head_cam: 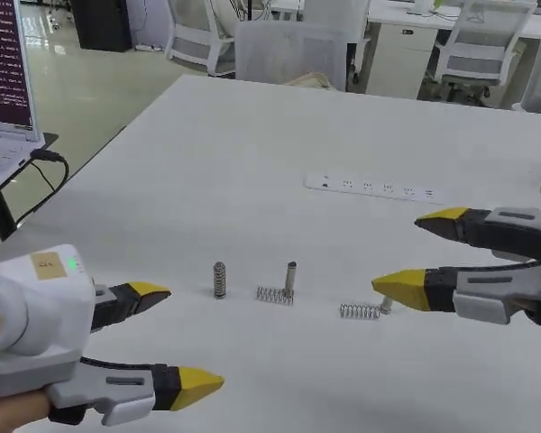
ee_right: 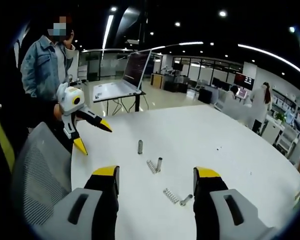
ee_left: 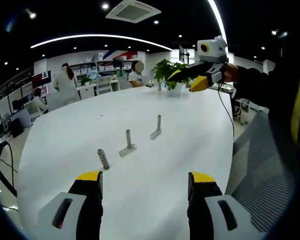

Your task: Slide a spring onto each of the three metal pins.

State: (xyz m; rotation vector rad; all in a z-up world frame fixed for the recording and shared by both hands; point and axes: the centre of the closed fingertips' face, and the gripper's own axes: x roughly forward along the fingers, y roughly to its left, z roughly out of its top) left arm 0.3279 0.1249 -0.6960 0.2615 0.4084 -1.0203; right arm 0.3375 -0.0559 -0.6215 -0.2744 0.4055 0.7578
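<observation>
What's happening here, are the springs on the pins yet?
A person holds two grippers above a white table. The left gripper and the right gripper are both open and empty. Of the three pins in a row, the left pin has a spring on it. The middle pin and right pin are bare, with the middle spring and right spring lying on the table at their bases. One is done and two are left.

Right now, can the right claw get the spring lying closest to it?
Probably yes. The right claw is open, and the spring lies on the bare table just ahead of it, with nothing between them.
</observation>
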